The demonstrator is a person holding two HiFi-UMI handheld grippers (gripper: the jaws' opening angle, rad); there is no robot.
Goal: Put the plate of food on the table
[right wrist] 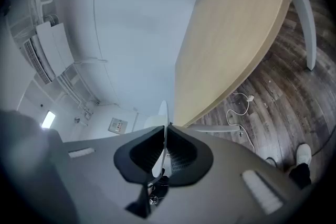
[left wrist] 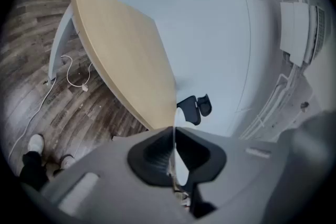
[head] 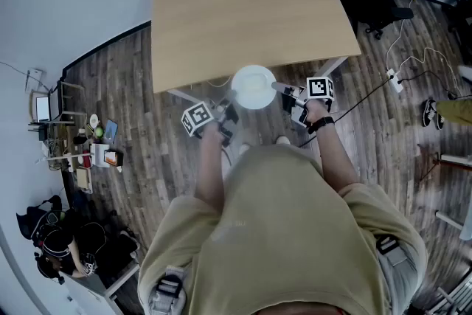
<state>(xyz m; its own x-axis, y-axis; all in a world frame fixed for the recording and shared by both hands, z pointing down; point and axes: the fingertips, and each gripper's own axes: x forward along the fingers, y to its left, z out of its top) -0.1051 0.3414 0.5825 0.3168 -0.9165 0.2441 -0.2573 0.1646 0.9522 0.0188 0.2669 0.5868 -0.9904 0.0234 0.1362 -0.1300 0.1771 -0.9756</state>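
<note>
Left claw (head: 227, 113) and right claw (head: 285, 91) clamp opposite rims of the round white plate (head: 253, 87) at the table's (head: 243, 4) near edge.

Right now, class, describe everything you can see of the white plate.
The plate is round, white and smooth, with a raised rim. It is held roughly level at the near edge of the wooden table, its rim pinched on opposite sides by the left tongs and right tongs. No food can be made out on it.
</note>
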